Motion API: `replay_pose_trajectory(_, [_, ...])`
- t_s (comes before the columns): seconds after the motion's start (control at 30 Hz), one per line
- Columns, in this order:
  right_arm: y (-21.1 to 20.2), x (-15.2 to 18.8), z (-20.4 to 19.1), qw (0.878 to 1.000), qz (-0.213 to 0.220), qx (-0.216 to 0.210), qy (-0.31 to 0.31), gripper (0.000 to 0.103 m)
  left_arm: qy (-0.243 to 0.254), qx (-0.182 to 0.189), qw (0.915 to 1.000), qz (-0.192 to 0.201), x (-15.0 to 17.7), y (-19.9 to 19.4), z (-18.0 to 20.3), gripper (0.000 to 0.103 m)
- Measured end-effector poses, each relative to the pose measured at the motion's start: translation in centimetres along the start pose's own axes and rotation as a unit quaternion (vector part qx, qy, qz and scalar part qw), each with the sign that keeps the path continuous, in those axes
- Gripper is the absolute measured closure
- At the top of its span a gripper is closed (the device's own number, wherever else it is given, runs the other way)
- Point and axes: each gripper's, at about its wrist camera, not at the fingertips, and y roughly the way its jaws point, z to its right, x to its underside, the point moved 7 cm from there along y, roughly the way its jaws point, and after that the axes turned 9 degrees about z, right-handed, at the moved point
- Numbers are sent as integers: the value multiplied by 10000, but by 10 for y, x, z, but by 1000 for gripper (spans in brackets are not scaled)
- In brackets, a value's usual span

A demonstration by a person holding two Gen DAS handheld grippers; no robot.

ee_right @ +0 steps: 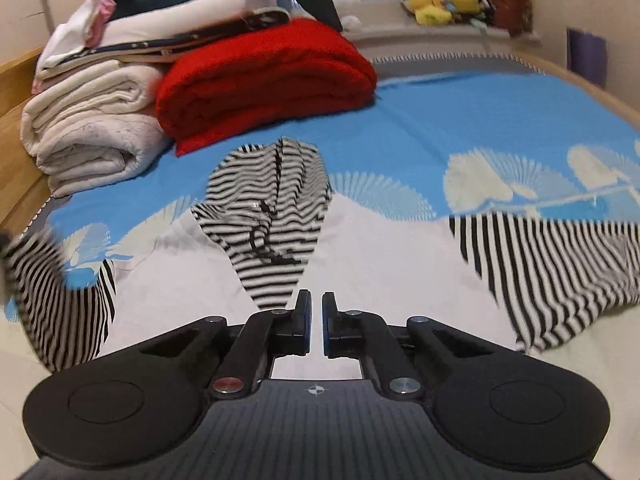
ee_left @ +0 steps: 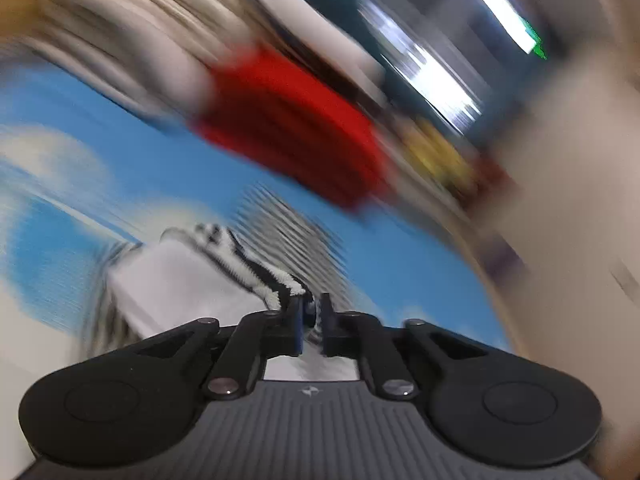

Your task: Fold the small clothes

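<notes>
- A white top [ee_right: 360, 248] with black-and-white striped sleeves lies spread flat on a bed [ee_right: 420, 120] covered in a blue and white sheet.
- Its body runs away from the right camera, striped hood or neck part [ee_right: 272, 208] at the far end; that is its long axis. The sleeves reach out to either side, across that axis.
- The left tool [ee_left: 310, 312] is closed on a bunch of striped cloth [ee_left: 256, 264], seemingly the top's left sleeve. Its view is smeared by motion, so the exact grip point is unclear.
- Holding the sleeve end probably lets the person carry it inward over the white body for a first fold.
- The right tool [ee_right: 317, 312] hovers low over the near white part, jaws nearly together with a narrow gap and nothing between them. It may be waiting to pin or take the right sleeve [ee_right: 560, 272].
- A red blanket [ee_right: 260, 76] and white folded bedding [ee_right: 92, 128] sit stacked at the far left, apart from the top.
</notes>
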Motion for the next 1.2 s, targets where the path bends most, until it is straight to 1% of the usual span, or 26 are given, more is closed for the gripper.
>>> replay_pose_trajectory(0.03, [3,2,1,10000,-68,4,62,97,166,99,9997,-143,9,5,13,85])
replay_pose_trajectory(0.07, [7,5,3,9998,-148,24,154,97,353,-50,9993,-133,15,7,18,72])
replay_pose_trajectory(0.1, [10,7,5,9994,-206,53,257,96,470,-296,9984,-116,19,9,16,65])
replay_pose_trajectory(0.13, [14,10,9,9989,-277,89,373,94,475,-541,9973,-141,21,11,9,63])
replay_pose_trajectory(0.2, [22,15,16,9973,-394,175,594,88,317,-1028,9939,-246,23,14,-13,63])
replay_pose_trajectory(0.27, [31,20,23,9950,-502,217,836,88,101,-1529,9875,-367,19,13,-40,63])
replay_pose_trajectory(0.37, [44,28,27,9923,-661,228,1020,87,-190,-2045,9774,-495,12,14,-75,63])
replay_pose_trajectory(0.4, [48,30,26,9920,-695,153,1042,87,-290,-2125,9753,-524,10,13,-83,63])
replay_pose_trajectory(0.47, [55,34,18,9923,-777,-8,961,87,-446,-2229,9718,-625,11,14,-99,63])
replay_pose_trajectory(0.53, [61,36,4,9928,-783,-300,857,87,-492,-2291,9693,-741,14,19,-106,63])
replay_pose_trajectory(0.63, [68,37,-30,9936,-778,-770,271,82,-472,-2348,9674,-826,19,19,-108,63])
replay_pose_trajectory(0.7, [69,40,-57,9905,-713,-1150,-263,72,-474,-2352,9668,-874,23,23,-106,63])
replay_pose_trajectory(0.77, [72,46,-76,9865,-701,-1241,-803,68,-521,-2328,9673,-863,24,28,-105,63])
replay_pose_trajectory(0.9, [83,63,-96,9768,-842,-1236,-1532,69,-571,-2315,9675,-839,21,33,-104,63])
replay_pose_trajectory(0.93, [87,67,-98,9743,-922,-1223,-1653,70,-576,-2304,9678,-840,21,34,-105,63])
replay_pose_trajectory(0.97, [90,70,-100,9725,-978,-1192,-1747,81,-577,-2301,9678,-842,20,34,-105,63])
replay_pose_trajectory(1.0, [93,73,-101,9719,-995,-1139,-1801,95,-570,-2305,9677,-845,19,35,-105,63])
replay_pose_trajectory(1.03, [94,73,-100,9725,-980,-1093,-1809,95,-560,-2317,9674,-851,19,35,-106,63])
replay_pose_trajectory(1.07, [93,69,-99,9755,-928,-1089,-1672,97,-553,-2331,9670,-865,19,36,-107,63])
replay_pose_trajectory(1.1, [93,63,-94,9807,-856,-1093,-1375,98,-561,-2342,9667,-866,18,37,-107,63])
replay_pose_trajectory(1.17, [89,47,-78,9905,-639,-1123,-464,99,-586,-2342,9666,-858,17,38,-108,63])
replay_pose_trajectory(1.2, [83,33,-61,9930,-349,-1081,309,99,-586,-2339,9668,-849,16,38,-108,63])
